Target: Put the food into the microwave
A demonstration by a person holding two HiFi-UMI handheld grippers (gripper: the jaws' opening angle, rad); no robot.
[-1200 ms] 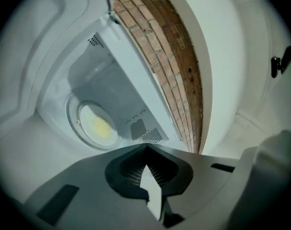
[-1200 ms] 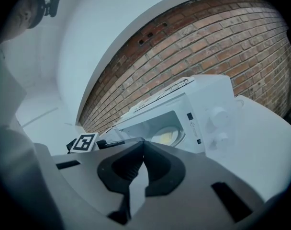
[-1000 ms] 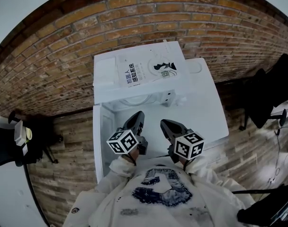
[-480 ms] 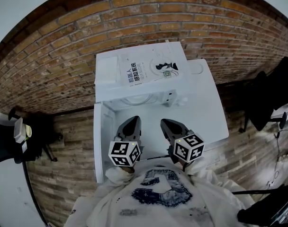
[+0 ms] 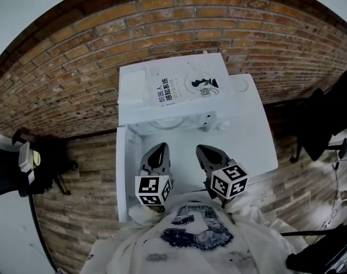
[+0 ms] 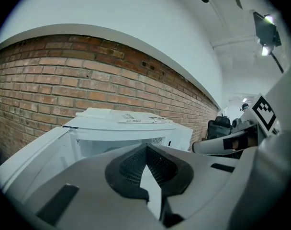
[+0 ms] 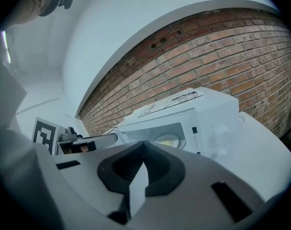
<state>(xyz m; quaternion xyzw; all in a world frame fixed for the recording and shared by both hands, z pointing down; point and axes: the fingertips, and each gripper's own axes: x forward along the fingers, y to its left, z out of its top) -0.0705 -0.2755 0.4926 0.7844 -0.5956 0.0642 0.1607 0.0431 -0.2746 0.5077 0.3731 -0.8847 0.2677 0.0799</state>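
Brick wall backing white surface | microwave door standing open, food plate seemingly sitting inside | left claw, right claw hovering pressed together, empty | door-closing likely remaining

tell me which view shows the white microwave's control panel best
The right gripper view: the white microwave's control panel faces that camera, its round knob clear. The head view looks down, so the panel is only a foreshortened strip. The left gripper view shows only a sliver of it, side-on.
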